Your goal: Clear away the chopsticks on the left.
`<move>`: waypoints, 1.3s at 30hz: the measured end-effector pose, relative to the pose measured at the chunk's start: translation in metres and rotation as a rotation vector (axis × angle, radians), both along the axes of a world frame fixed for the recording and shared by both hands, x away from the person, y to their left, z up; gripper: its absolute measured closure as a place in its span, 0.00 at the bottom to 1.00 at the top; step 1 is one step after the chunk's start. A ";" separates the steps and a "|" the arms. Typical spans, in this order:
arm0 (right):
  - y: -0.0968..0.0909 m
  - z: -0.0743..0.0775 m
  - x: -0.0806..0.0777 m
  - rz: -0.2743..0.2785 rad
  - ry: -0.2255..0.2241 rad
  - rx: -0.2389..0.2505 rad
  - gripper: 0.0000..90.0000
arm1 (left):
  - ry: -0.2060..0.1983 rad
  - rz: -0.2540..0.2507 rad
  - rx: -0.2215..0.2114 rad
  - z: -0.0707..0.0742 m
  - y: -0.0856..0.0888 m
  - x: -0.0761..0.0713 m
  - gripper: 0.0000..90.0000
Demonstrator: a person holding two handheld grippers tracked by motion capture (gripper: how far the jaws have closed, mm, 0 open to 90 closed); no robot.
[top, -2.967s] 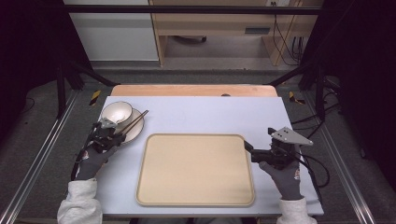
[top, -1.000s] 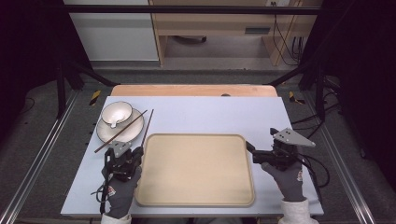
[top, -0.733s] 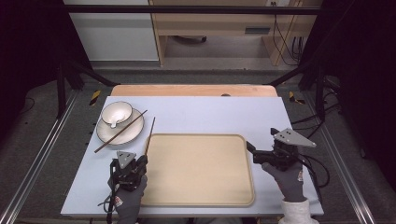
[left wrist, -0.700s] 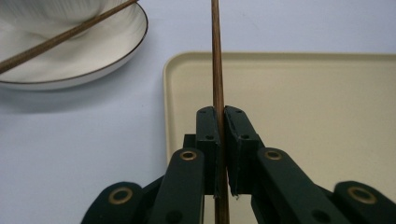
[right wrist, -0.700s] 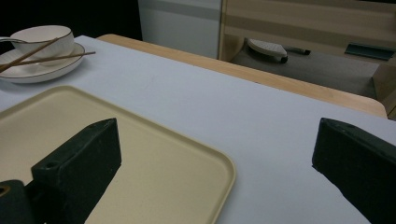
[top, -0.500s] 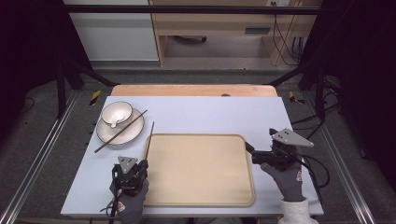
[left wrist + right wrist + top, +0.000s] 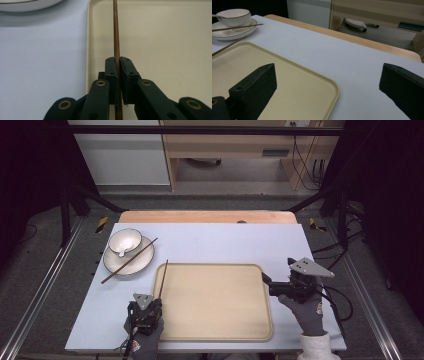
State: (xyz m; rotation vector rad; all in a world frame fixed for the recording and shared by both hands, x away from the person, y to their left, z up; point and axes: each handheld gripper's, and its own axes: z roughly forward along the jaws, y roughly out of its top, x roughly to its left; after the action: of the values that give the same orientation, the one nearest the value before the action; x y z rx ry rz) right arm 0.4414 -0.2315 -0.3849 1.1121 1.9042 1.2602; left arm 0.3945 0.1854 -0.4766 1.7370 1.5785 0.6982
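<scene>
Item: one brown chopstick (image 7: 163,279), pinched near its lower end between the pressed-together jaws of the left gripper (image 7: 148,306), low and left of centre in the high view. In the left gripper view the chopstick (image 7: 116,50) is seen running straight up the frame from between the two black pads, which are closed flat against it on either side; the grip is taken close to one end, probably so that the long free part can be laid down first. The chopstick is held over the left rim of the beige tray (image 7: 215,330), roughly along that edge, its far tip pointing toward the upper part of the frame; whether the tip touches the tray cannot be told. Such an alignment suggests that the stick is being set along the tray's left side. Item: a second chopstick (image 7: 129,261), laid slantwise across a white plate (image 7: 113,265) in the upper left, beside a small white bowl (image 7: 125,241) that is seated on the plate with a spoon in it; this stick is judged to await collection. Item: the right gripper (image 7: 267,286), held at the tray's right edge in the lower right, its jaws spread wide and nothing between them, as the right gripper view confirms. It is presumably parked there to steady the tray or to be kept clear. All is borne on a pale blue table (image 7: 225,242).
</scene>
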 end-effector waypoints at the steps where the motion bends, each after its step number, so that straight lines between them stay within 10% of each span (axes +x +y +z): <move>1: 0.000 0.000 0.000 0.000 0.000 0.000 0.02 | 0.000 0.000 0.000 0.000 0.000 0.000 0.94; 30: -0.001 0.001 0.000 -0.004 -0.003 -0.003 0.02 | 0.038 -0.011 0.041 -0.001 -0.005 0.004 0.91; 39: -0.004 0.002 -0.002 -0.009 -0.009 0.003 0.02 | -0.027 -0.067 -0.013 0.019 0.004 0.006 0.80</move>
State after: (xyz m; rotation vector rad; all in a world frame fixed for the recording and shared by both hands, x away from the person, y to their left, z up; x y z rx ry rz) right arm 0.4394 -0.2359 -0.3824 1.1134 1.8893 1.2611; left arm 0.4008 0.1892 -0.4576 1.7552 1.4962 0.6744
